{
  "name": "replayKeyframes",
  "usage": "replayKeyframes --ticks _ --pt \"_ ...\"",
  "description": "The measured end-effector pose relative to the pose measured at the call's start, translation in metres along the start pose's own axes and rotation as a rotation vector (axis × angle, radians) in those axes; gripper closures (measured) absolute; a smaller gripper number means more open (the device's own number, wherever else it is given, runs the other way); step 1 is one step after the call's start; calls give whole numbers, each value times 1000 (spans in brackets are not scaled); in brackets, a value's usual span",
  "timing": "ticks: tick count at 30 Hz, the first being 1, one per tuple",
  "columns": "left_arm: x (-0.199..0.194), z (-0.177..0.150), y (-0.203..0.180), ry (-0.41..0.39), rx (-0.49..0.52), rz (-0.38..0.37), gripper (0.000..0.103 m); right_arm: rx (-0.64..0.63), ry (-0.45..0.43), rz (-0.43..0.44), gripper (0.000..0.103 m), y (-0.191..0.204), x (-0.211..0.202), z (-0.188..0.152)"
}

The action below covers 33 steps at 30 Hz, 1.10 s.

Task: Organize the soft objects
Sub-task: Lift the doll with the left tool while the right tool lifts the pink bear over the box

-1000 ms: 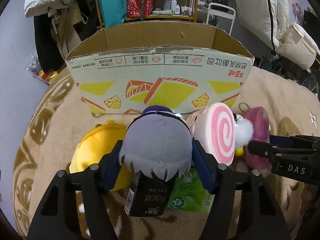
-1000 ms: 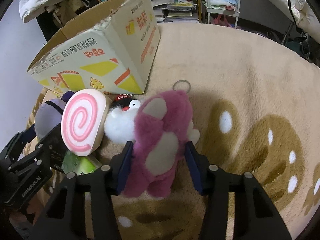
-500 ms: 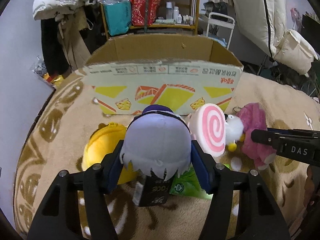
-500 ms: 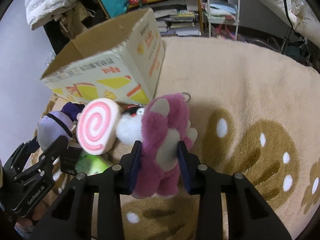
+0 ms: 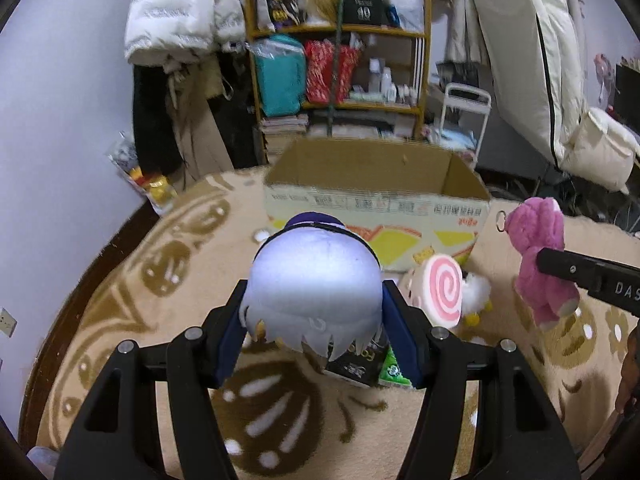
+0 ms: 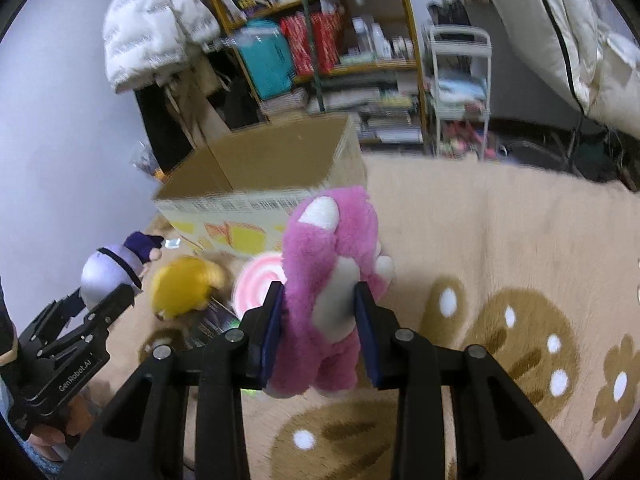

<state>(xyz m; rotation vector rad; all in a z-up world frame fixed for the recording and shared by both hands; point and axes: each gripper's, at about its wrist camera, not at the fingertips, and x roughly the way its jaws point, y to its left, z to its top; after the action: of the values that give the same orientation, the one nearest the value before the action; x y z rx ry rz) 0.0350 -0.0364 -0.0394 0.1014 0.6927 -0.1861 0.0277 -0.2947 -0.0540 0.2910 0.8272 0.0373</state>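
My left gripper [image 5: 316, 332] is shut on a grey-haired plush doll [image 5: 316, 280] with a purple hat, held above the rug. My right gripper [image 6: 320, 328] is shut on a pink plush bear [image 6: 332, 280], also lifted off the rug; the bear [image 5: 538, 260] shows at the right of the left wrist view. An open cardboard box [image 5: 376, 196] stands on the rug beyond both toys. In front of the box lie a pink swirl cushion [image 5: 442, 292], a small white plush [image 5: 476, 296] and a yellow plush [image 6: 184, 288].
A black packet [image 5: 356, 360] and a green packet [image 5: 392, 368] lie on the beige patterned rug [image 6: 500, 240] under the doll. Behind the box stand a crowded shelf [image 5: 340, 68], a white cart [image 6: 460, 80], hanging coats and a mattress [image 5: 520, 60].
Both grippers rose with their toys, and the view now reaches the shelves. The right jaws closed onto the pink bear and lifted it off the rug. The doll left the pile.
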Motion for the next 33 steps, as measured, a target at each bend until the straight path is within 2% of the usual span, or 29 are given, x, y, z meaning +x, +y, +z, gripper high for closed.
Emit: replayKeyframes --ticks 8,16,23,33 --pt "-40 16 10 -152 8 24 41 -44 -131 55 66 21 -33 16" --pt "-52 52 12 -261 32 32 41 -124 -187 72 66 41 -35 47" --pt "-36 87 11 -313 78 53 41 -181 -209 74 66 53 -24 81" --pt "22 112 13 -287 78 43 41 -192 -247 104 66 50 6 118"
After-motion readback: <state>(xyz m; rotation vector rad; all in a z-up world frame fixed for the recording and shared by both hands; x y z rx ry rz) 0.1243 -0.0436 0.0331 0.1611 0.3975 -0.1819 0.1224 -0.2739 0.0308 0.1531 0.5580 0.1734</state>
